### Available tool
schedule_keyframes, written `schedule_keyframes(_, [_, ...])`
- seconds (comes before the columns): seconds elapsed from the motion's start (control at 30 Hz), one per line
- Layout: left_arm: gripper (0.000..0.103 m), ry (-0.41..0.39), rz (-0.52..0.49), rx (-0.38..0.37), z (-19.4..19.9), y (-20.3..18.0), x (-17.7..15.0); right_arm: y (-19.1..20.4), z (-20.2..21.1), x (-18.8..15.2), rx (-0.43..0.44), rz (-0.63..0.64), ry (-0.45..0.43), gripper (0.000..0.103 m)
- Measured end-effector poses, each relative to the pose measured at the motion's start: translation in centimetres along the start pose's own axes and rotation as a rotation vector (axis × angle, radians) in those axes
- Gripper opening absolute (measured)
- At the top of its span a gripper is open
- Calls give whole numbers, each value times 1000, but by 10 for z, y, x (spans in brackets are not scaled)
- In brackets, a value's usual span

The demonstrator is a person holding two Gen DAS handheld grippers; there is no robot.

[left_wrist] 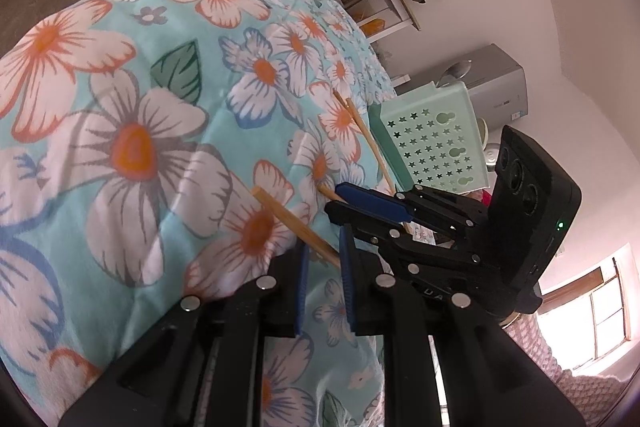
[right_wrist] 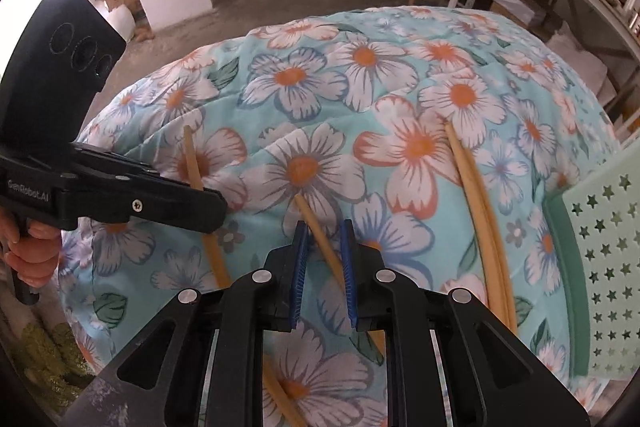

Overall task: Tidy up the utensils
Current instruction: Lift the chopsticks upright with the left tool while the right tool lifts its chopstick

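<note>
On the floral quilt that covers the whole work surface, four chopsticks lie loose, with a green star-punched basket at its right edge. Largest first: the quilt is soft and humped, so the sticks sit in shallow folds and there is no hard edge to slide them against. The basket stands tilted at the quilt's rim, just beside a pair of chopsticks lying touching, side by side, long axis running away from the camera.

Key relation: the middle chopstick lies between the fingers of the right gripper, its long axis slanted across the gap, far end up-left and near end passing under the right pad. The jaws stand released, a clear gap either side of the stick, not yet pinching. Judgement: a straight close should catch it mid-shaft, though the slant may twist it in the pads.

The left gripper hovers over the left chopstick, fingers pointing right. In its own wrist view the left gripper is parted too, with that chopstick angling in towards its right pad; whether it touches is unclear.

The right hand is nearer the basket. Room to the right is open apart from the pair lying in the path; lifting over it looks safer than sweeping.
</note>
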State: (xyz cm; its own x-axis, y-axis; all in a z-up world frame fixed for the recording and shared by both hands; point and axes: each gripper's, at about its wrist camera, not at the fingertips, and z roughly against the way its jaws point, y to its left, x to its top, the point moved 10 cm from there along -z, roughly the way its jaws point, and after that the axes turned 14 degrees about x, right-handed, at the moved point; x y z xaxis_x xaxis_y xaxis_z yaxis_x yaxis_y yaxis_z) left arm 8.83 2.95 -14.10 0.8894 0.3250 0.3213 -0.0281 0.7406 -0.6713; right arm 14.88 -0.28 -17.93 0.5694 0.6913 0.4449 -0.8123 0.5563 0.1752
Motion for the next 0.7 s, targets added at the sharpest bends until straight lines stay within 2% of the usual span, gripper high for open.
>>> schedule_keyframes(0.1, [14, 4, 4, 16, -1, 0, 0, -2, 5, 1, -22, -9, -12, 4])
schedule_keyframes(0.2, [14, -1, 1, 42, -3, -3, 3, -7, 26, 6, -53, -37, -65, 4])
schedule_keyframes(0.3, [14, -36, -13, 83, 5, -7, 11, -17, 67, 8, -96, -108, -180, 4])
schedule_keyframes(0.43, [12, -134, -86, 111, 30, -28, 27, -23, 138, -2, -177, -202, -354, 4])
schedule_keyframes(0.63, [6, -333, -289, 128, 85, -91, 50, -18, 241, -31, -311, -333, -612, 4])
schedule_keyframes(0.7, [5, -389, -349, 118, 101, -113, 55, -12, 264, -41, -338, -355, -680, 4])
